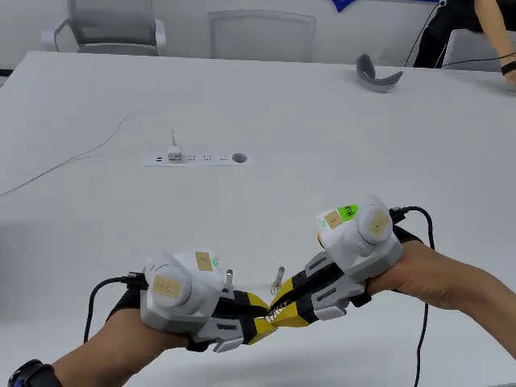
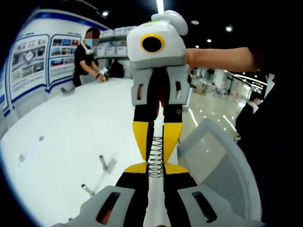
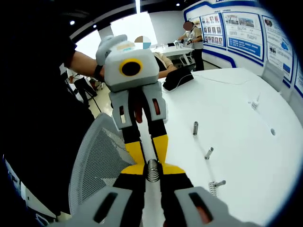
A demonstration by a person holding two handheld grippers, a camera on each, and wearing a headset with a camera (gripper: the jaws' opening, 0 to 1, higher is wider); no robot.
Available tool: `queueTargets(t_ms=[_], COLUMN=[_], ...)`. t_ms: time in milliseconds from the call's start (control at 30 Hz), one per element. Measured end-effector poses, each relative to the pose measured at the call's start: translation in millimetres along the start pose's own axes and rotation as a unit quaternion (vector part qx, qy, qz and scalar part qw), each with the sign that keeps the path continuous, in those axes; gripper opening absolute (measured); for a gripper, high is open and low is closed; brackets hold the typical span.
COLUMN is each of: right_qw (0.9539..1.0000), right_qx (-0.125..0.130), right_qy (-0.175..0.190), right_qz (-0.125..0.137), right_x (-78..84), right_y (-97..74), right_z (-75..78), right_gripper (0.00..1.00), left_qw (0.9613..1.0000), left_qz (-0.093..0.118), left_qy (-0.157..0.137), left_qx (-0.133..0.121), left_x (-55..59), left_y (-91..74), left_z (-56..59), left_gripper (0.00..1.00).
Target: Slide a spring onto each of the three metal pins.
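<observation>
A small metal spring lies along the line between my two grippers, which meet tip to tip over the table's near edge. My left gripper has its yellow jaws shut around the spring's near end. My right gripper is shut around the same spring, seen end-on here. In the head view the left gripper and right gripper touch noses. Two bare pins stand just behind them. The right gripper view shows a loose spring upright, a bare pin and a pin with a spring.
A white power strip with a thin cable lies mid-table. A grey curved piece rests at the far right. Chairs stand behind the table, and a mesh chair sits below the near edge. A person works nearby.
</observation>
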State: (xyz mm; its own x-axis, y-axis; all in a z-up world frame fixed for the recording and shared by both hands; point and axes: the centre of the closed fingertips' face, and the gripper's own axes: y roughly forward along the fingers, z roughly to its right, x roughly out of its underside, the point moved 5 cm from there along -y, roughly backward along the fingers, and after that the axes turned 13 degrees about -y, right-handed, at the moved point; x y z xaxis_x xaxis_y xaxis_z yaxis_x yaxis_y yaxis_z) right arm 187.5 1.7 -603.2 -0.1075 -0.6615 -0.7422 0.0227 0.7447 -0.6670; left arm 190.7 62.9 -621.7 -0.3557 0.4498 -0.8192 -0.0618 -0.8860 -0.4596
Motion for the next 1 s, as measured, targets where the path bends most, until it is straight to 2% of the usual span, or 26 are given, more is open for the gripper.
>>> queueTargets(t_ms=[233,500,733,1000], right_qw=[0.9999,0.9997,0.9993,0.9981], right_qx=[0.008,0.016,0.024,0.042], right_qy=[0.007,0.018,0.027,0.035], right_qz=[0.004,0.001,-0.005,-0.026], right_x=[2.5,9.0,16.6,28.9], right_y=[2.7,3.2,2.2,3.4], right_z=[-1.1,-3.4,-4.1,0.3], right_gripper=[0.12,0.12,0.12,0.12], left_qw=[1.0,0.9997,0.9987,0.9964], left_qz=[-0.004,-0.006,-0.004,0.001], left_qy=[-0.005,-0.017,-0.036,-0.054], left_qx=[-0.006,-0.016,-0.036,-0.065], left_x=[2.7,11.2,22.2,32.9], left_y=[0.3,-1.5,-8.6,-18.3], left_z=[-1.5,-2.5,-7.8,-17.3], left_gripper=[0.12,0.18,0.24,0.28])
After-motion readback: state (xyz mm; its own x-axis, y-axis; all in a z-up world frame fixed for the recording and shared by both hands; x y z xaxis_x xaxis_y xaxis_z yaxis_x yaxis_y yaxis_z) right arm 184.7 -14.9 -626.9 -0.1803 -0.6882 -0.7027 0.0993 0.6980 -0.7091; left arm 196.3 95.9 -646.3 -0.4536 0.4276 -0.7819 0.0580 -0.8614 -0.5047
